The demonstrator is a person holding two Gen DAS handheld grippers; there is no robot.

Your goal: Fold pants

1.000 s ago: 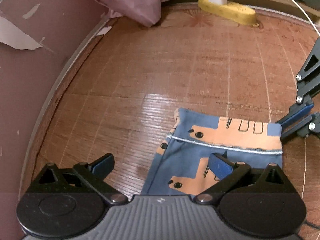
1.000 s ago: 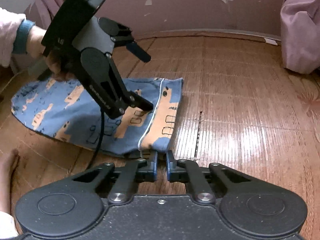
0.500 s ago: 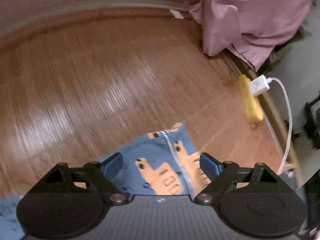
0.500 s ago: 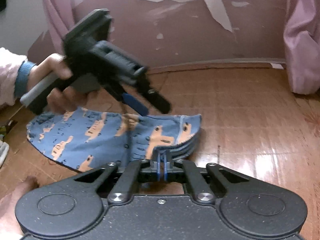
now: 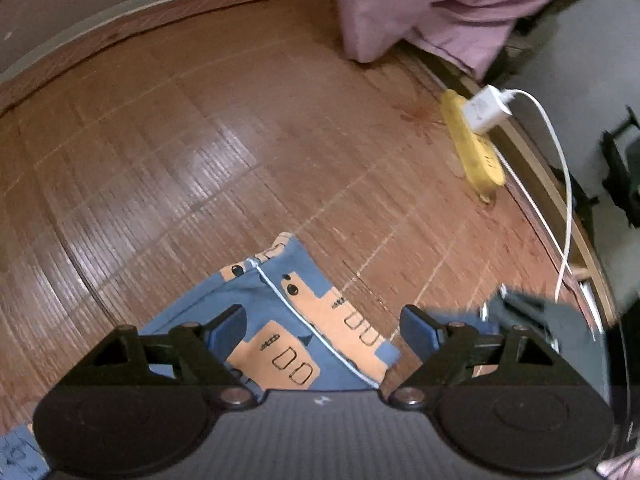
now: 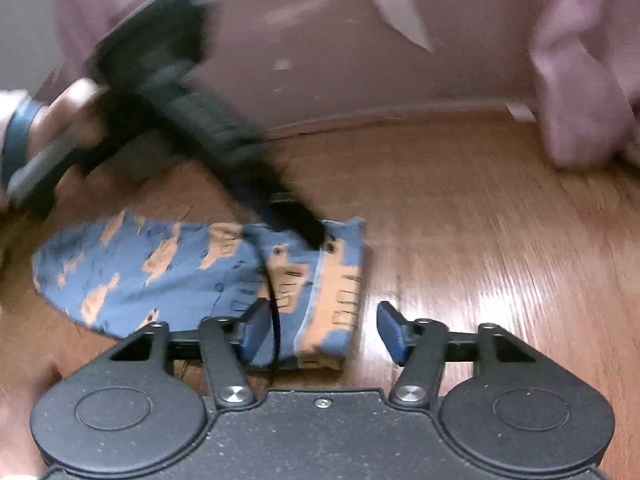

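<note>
Lying folded on the floor, the pants are free, because both hand-held grippers, left and right, gape wide, holding nothing.

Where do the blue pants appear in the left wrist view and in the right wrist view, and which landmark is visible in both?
Left wrist view: the pants lie low in the centre, between the open fingers of the left tool.
Right wrist view: the pants lie left of centre on the floor, their folded end between the open fingers of the right tool.
Shared landmark: the pink cloth, upper right in both views.
</note>
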